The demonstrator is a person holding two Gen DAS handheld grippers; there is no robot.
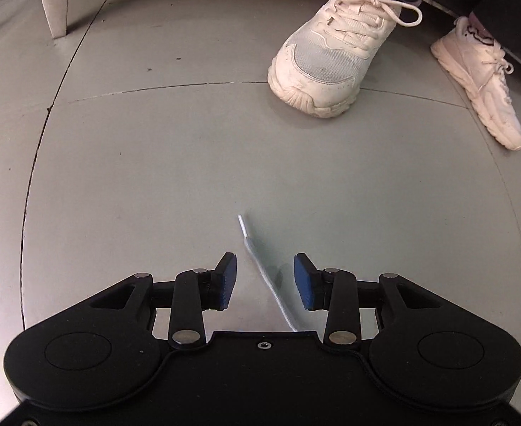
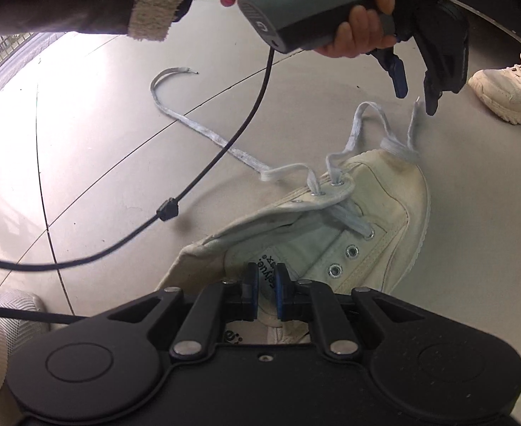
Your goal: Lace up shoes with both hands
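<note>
Left gripper (image 1: 264,280) — jaws wide apart, nothing held; lace tip (image 1: 246,229) between the blue pads, above grey floor (image 1: 153,163). Right gripper (image 2: 266,289) — jaws nearly closed, narrow gap; grip on anything cannot be told. White canvas shoe (image 2: 377,198) just ahead on floor, partly laced; shoelace (image 2: 207,131) trailing loose leftward.

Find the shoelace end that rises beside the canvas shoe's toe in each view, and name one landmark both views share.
Left wrist: the lace end runs up the lower centre, between the open left tongs.
Right wrist: upper right, rising by the toe, its tip just under the left tongs.
Shared landmark: a white sneaker on a foot, upper right in both views.
</note>
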